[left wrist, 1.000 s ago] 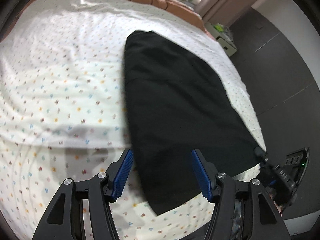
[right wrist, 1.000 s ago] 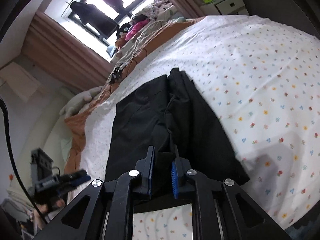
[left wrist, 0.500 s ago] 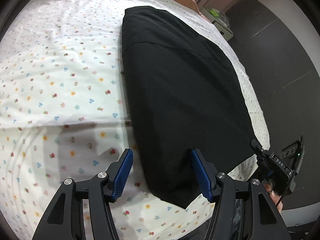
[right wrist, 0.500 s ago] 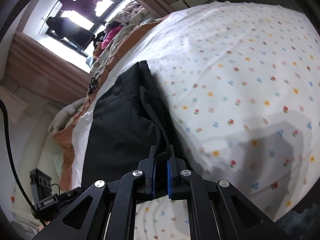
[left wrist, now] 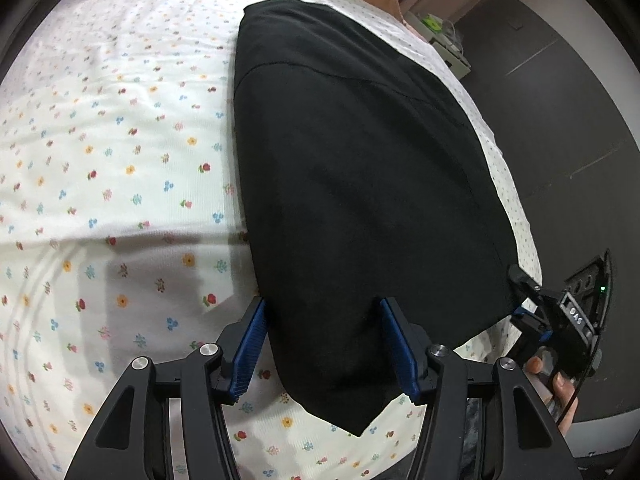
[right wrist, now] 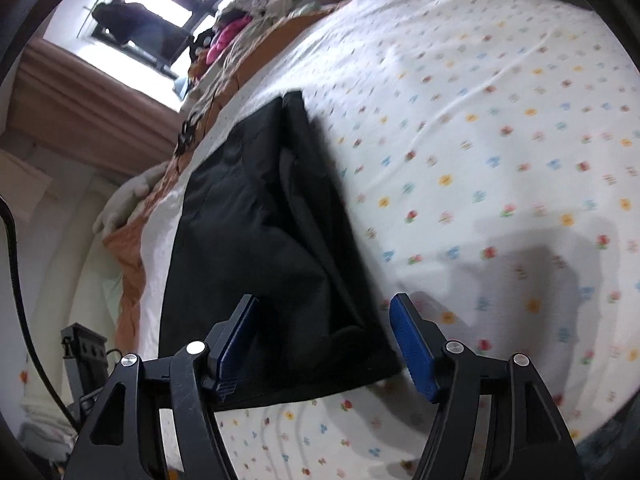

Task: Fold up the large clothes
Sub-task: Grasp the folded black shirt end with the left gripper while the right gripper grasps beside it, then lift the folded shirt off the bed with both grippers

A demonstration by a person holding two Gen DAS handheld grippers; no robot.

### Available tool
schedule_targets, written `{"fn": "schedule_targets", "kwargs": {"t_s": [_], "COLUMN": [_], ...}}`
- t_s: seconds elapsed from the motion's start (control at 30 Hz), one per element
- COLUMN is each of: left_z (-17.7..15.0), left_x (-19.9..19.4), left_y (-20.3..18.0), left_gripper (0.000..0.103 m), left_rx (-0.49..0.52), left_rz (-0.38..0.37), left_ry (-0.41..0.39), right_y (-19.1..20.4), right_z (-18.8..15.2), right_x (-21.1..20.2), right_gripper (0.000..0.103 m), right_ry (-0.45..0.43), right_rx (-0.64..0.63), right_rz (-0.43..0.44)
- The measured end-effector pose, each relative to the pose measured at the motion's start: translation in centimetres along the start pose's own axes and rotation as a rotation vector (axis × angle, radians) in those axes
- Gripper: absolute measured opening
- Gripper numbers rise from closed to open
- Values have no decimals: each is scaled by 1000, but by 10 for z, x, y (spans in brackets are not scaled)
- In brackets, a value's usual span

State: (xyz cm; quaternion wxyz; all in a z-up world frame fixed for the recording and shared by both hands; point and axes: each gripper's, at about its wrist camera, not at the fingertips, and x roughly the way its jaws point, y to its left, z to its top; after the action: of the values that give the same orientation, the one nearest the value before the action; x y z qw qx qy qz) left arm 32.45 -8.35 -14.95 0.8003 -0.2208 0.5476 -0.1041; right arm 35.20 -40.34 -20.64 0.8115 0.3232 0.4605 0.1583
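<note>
A large black garment (left wrist: 360, 168) lies folded lengthwise on a white bed sheet with small flowers (left wrist: 112, 152). My left gripper (left wrist: 322, 338) is open, its blue pads either side of the garment's near corner. In the right wrist view the same garment (right wrist: 264, 232) lies flat with a raised fold along its right edge. My right gripper (right wrist: 324, 334) is open over its near end and holds nothing. The right gripper also shows at the far right of the left wrist view (left wrist: 556, 320), at the garment's other near corner.
The bed's edge and a dark floor (left wrist: 560, 120) lie to the right in the left wrist view. An orange blanket (right wrist: 132, 264), piled clothes (right wrist: 228, 32) and a window (right wrist: 152, 12) lie beyond the garment. A white drawer unit (left wrist: 448, 44) stands by the bed.
My right gripper was shut on the garment's edge and has opened, letting it drop flat. My left gripper has moved in closer over the near corner, still open.
</note>
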Motion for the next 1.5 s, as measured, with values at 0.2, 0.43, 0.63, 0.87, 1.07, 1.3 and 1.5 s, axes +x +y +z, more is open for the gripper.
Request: {"fn": "schedule_targets", "kwargs": {"t_s": [0.2,0.43,0.63,0.87,1.07,1.3,1.5], "left_z": [-4,-6,-21,-61,-81,-57,-16], "left_x": [-3,-33,-58,-82,-81,-80,-74], "left_y": [0,4,17,32,41,55,58], "left_gripper": [33,24,23,23,28,50,60], "left_rx": [10,31,66,139,161,128,85], "left_rz": [-2,-14,7,17,9,22,16], "left_ry": [-21,-52,-48,-32,11,19,-27], "right_y": [-4,28,51,60,63,60,54], "right_z": [-7,-15,-45,-94,-118,-85,-41], "right_x": [16,-2,-8,-12,-16,-44,-25], "right_gripper": [33,16,16,16,21,89,90], "right_ry": [37,28,56,108,173,79,76], "right_rx": [32,-45,-85,-106,-148,-197,-181], "right_rz": [30,73,101,115,94,24,38]}}
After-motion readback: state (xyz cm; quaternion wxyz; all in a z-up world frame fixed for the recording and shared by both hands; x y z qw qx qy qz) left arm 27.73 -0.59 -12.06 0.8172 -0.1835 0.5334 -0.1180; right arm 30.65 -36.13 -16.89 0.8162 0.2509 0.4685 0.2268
